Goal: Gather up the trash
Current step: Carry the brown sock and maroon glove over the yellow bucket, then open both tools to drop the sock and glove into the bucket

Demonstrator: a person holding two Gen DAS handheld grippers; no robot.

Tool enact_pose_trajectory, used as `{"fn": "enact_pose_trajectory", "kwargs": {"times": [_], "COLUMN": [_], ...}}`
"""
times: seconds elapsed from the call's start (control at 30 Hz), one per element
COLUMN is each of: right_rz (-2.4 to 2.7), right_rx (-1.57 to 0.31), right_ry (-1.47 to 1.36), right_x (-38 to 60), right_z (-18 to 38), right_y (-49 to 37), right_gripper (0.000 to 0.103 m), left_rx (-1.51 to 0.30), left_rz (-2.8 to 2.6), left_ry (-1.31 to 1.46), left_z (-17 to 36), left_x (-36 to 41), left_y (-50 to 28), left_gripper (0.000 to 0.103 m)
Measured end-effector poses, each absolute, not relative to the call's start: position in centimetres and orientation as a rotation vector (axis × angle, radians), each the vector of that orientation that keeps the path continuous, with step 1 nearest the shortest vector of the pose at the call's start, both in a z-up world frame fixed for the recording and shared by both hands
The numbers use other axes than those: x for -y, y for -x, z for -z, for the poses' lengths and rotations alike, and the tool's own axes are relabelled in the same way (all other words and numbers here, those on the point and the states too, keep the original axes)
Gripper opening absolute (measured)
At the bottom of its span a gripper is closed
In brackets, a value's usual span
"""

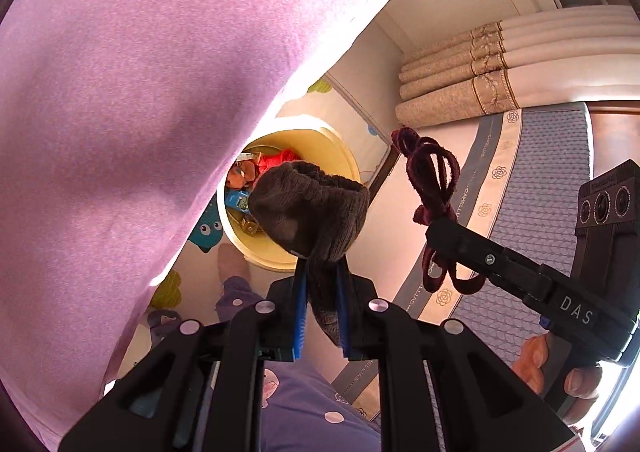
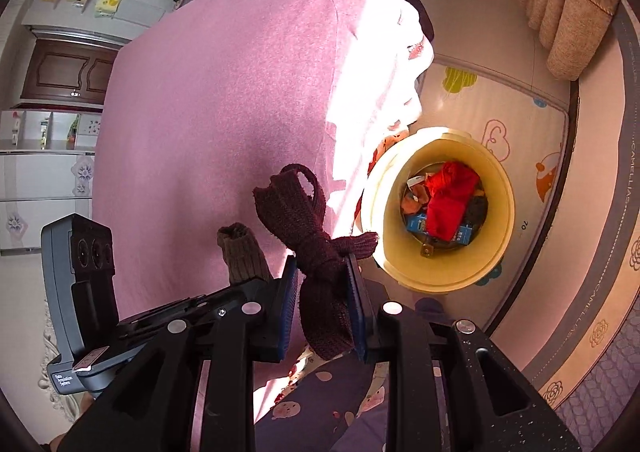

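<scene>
My left gripper is shut on a brown knitted sock, which bulges up above the blue pads and hangs in front of a yellow bin on the floor. The bin holds a red cloth, a blue packet and other scraps. My right gripper is shut on a dark maroon knitted piece, knotted like a bow, left of the bin. From the left wrist, the right gripper shows at the right with the maroon piece. The brown sock shows in the right wrist view too.
A large pink covered bulk fills the left and overhangs the bin's edge. A patterned play mat lies under the bin. A bed edge and bunched curtains lie to the right. The person's purple patterned trousers show below.
</scene>
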State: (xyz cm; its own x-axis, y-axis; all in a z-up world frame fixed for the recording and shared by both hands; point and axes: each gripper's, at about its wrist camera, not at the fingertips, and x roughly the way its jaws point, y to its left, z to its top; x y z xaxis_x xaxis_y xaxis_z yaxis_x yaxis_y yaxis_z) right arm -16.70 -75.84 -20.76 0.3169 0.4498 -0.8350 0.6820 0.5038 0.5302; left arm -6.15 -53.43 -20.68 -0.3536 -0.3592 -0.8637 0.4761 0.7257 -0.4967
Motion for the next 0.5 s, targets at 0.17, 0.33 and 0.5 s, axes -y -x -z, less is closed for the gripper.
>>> {"fn": "enact_pose_trajectory", "kwargs": {"times": [0.17,0.33,0.5], "right_rz": [0.256,0.31,0.307], "right_rx": [-1.312,-1.3,-1.312], "right_ry": [-1.136,-1.214,-1.223], "right_x": [77.8,79.8,79.8], "right_z": [21.3,22.4,22.7], "right_y": [18.6,20.7,20.6], "right_gripper": [0.035,0.038,0.038], "left_rx": [-1.748,-1.796,-1.806], "left_rz": [0.907,0.9,0.888], "left_ry": [-0.153,-0.183,-0.199], "left_z": [21.3,22.4,22.7], "left_x": [56.4,57.3,57.3], "left_y": [7.6,8.3,8.4], "left_gripper": [0.061,0.063,0.063]}}
